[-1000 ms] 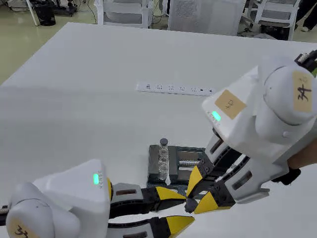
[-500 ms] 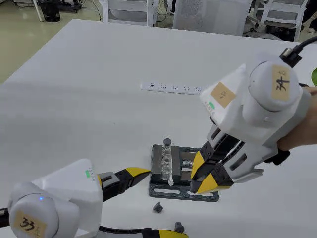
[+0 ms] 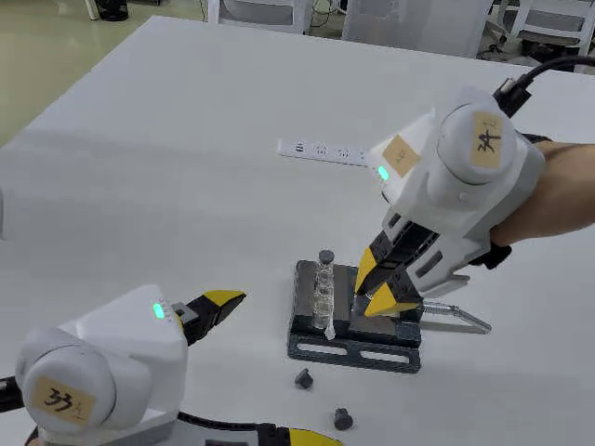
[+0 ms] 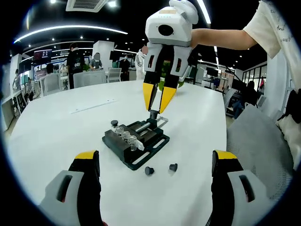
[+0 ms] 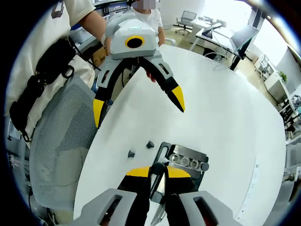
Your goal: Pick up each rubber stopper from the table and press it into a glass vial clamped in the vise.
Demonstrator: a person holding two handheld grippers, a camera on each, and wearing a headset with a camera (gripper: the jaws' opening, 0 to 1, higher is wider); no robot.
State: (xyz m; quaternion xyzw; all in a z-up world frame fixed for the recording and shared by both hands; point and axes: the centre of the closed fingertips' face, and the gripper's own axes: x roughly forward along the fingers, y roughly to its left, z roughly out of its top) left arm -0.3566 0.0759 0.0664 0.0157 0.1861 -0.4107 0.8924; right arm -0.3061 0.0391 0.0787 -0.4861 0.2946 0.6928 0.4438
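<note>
A black vise [image 3: 346, 351] clamps a row of glass vials [image 3: 324, 295]; the farthest vial carries a dark stopper [image 3: 326, 257]. My right gripper [image 3: 370, 295] hangs over the vise just right of the vials, shut on a dark rubber stopper [image 5: 157, 169]. Two loose stoppers [image 3: 303, 377] [image 3: 343, 418] lie on the table in front of the vise. My left gripper [image 3: 270, 367] is open and holds nothing, low at the near left. In the left gripper view the vise [image 4: 141, 155], the vials [image 4: 124, 134] and the right gripper [image 4: 157, 101] are ahead.
A white power strip [image 3: 325, 150] lies beyond the vise on the white table [image 3: 167, 167]. The vise's metal handle [image 3: 456, 316] sticks out to the right. Chairs and desks stand past the table's far edge.
My right gripper has risen from the table in front of the vise to above its right side. My left gripper has drawn back, uncovering two loose stoppers. The head camera has shifted.
</note>
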